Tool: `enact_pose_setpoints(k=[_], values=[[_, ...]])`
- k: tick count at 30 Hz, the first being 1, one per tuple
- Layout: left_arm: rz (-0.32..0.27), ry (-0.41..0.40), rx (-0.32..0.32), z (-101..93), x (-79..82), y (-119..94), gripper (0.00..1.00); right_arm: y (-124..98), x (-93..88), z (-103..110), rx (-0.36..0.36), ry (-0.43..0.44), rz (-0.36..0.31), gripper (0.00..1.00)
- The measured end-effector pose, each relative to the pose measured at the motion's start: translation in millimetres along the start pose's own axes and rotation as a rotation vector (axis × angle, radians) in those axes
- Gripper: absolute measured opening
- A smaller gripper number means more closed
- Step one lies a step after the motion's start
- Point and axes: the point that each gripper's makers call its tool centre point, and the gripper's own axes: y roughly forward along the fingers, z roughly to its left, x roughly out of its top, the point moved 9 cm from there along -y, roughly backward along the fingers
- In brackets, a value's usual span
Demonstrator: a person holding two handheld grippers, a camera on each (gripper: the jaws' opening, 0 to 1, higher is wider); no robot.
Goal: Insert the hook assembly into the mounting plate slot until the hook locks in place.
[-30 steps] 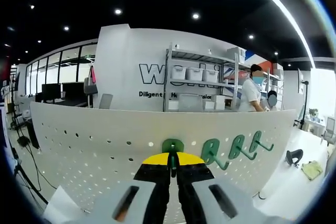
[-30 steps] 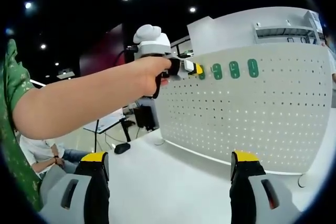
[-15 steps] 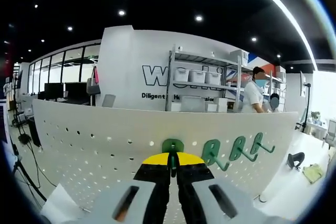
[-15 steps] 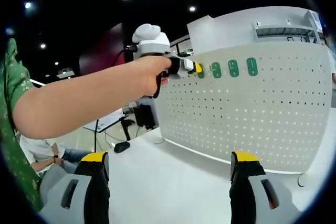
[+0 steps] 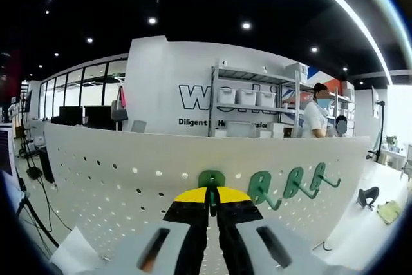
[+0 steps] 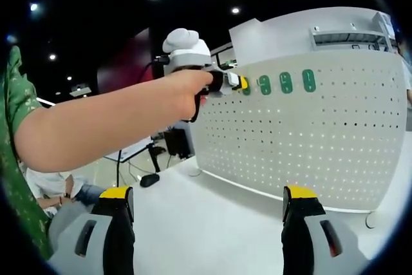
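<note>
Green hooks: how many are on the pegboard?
4. One hook sits between the left tongs; three hooks hang rightward along the pegboard.

The upright white pegboard (image 6: 302,146) carries four green hooks (image 5: 293,181) along its top row

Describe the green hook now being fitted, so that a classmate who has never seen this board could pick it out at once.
Find the white pegboard standing on the table. Along its top edge runs a row of four green hooks. The one meant is the leftmost hook, pinched between the shut left tongs; its three neighbours hang free to its right.
</note>
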Motion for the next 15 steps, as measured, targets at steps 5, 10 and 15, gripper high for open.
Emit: enact_pose_setpoints(k=[5, 10, 15], values=[[0.003, 0.01, -0.004, 0.8, -1.7, 0.1, 0.04, 0.2, 0.1, -0.8, -0.002, 0.002, -0.003, 0.98], [0.006, 0.014, -0.009, 1.3, -3.2, -0.2, 0.04, -0.2, -0.4, -1.0, -0.003, 0.003, -0.001, 0.98], [0.003, 0.016, -0.011, 1.6, -3.4, -0.4, 0.04, -0.3, -0.9, -0.5, -0.003, 0.004, -0.002, 0.98]])
